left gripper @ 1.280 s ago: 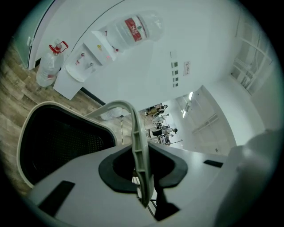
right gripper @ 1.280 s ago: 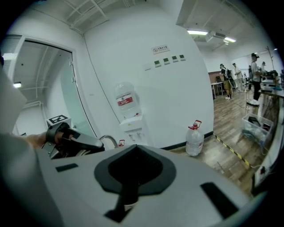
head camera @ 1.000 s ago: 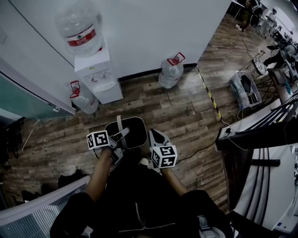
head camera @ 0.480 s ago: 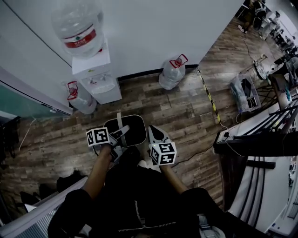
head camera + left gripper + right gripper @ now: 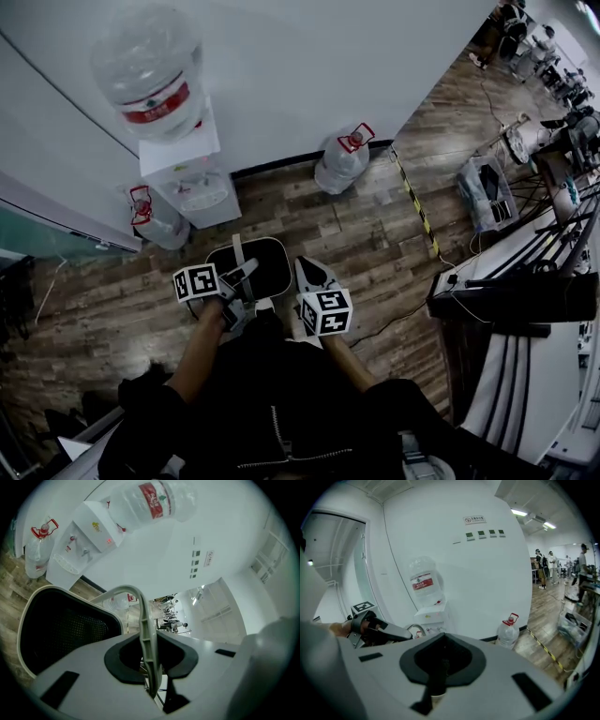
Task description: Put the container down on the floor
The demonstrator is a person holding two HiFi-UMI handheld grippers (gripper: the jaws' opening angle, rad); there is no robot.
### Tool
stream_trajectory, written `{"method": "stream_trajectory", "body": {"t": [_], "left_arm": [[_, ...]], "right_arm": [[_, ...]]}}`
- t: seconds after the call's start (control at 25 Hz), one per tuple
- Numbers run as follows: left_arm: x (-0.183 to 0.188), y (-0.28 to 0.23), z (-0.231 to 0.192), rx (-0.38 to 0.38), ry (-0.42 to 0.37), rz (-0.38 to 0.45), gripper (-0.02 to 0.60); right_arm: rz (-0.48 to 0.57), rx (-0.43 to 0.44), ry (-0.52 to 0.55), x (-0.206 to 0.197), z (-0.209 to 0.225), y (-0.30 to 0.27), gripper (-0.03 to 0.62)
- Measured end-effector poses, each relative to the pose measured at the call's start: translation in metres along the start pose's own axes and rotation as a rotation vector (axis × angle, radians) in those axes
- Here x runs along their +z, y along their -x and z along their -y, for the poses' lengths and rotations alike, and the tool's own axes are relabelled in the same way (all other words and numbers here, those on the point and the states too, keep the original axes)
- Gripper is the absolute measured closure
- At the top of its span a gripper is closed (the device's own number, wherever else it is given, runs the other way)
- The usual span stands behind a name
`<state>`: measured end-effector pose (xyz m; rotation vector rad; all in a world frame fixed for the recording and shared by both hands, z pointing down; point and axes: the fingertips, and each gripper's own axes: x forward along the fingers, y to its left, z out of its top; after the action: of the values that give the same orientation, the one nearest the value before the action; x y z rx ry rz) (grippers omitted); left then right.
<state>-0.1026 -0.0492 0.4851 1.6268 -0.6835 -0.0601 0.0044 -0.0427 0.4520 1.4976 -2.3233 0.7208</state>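
A black container [image 5: 255,266] with a pale rim hangs by its grey bail handle [image 5: 237,251] over the wood floor [image 5: 375,239], in front of the person's legs. My left gripper [image 5: 246,275] is shut on that handle. In the left gripper view the handle [image 5: 142,620] runs down between the closed jaws, with the container's dark inside [image 5: 65,630] at the left. My right gripper [image 5: 309,274] hangs just to the right of the container, shut and holding nothing. The right gripper view shows the left gripper [image 5: 377,631] at the left.
A white water dispenser [image 5: 185,173] with a bottle on top stands against the wall ahead. Two spare water bottles [image 5: 339,159] [image 5: 148,214] sit on the floor beside it. Striped floor tape [image 5: 417,208], a cable [image 5: 394,319] and desks [image 5: 525,281] lie at the right.
The head view has drifted a little, so the dispenser and bottles sit slightly further left. Both grippers and the hanging container keep nearly the same place.
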Motion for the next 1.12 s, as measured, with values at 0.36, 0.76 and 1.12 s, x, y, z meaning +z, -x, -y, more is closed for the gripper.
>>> {"method": "stream_trajectory", "body": {"t": [0.36,0.76,1.12], "left_arm": [[0.04,-0.011,-0.009,-0.001,-0.018,-0.019,0.512],[0.064,-0.024,-0.01,-0.007,-0.027,-0.048,0.512],[0.073,-0.044,-0.013,-0.01,0.006,-0.041,0.512]], "right_arm": [[0.014,-0.017,-0.004,0.025,-0.005,-0.044,0.583],[0.008,-0.061,-0.009,0.034,0.003,-0.06,0.583],[-0.01,-0.057,-0.007,0.04,0.022,-0.075,0.583]]}}
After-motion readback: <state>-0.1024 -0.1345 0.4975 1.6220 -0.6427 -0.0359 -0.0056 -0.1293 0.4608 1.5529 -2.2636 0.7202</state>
